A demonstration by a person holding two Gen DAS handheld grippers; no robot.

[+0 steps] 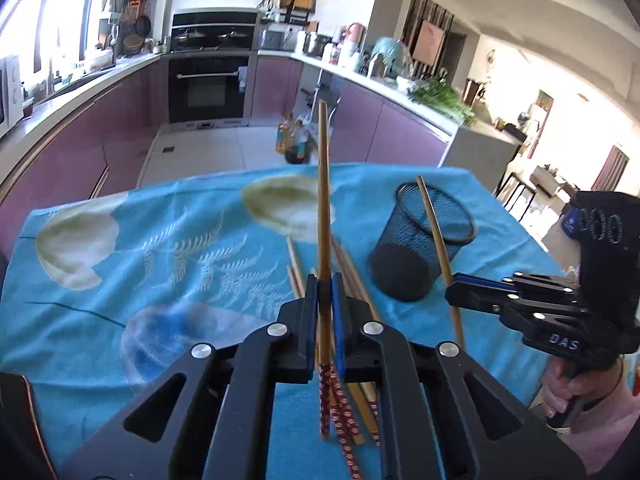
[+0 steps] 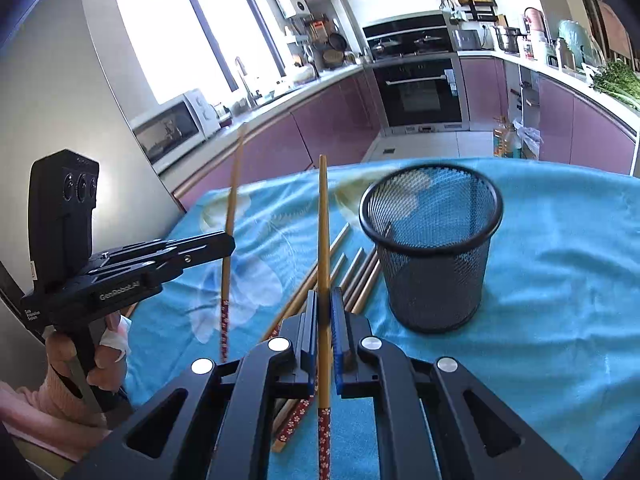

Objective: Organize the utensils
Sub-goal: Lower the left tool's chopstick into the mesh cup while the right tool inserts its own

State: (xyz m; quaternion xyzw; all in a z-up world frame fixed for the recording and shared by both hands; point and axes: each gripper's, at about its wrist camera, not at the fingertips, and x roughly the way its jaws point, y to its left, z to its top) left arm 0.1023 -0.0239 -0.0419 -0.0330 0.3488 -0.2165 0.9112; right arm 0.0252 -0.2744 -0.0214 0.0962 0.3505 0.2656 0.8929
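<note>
The left tongs [image 1: 325, 288] are pinching one wooden chopstick [image 1: 323, 200] with a red patterned handle, its thin end pointing up and away, and the right tongs [image 2: 325, 304] are pinching a second chopstick [image 2: 324, 240] the same way, both lifted clear of the worktop [image 1: 120, 240] with its blue floral cloth. The black mesh cup [image 2: 434, 248] stands upright just beside them and looks empty as far as I can see. I judge the sorting barely begun: several more chopsticks [image 2: 356, 272] lie loose on the cloth between tongs and cup.
</note>
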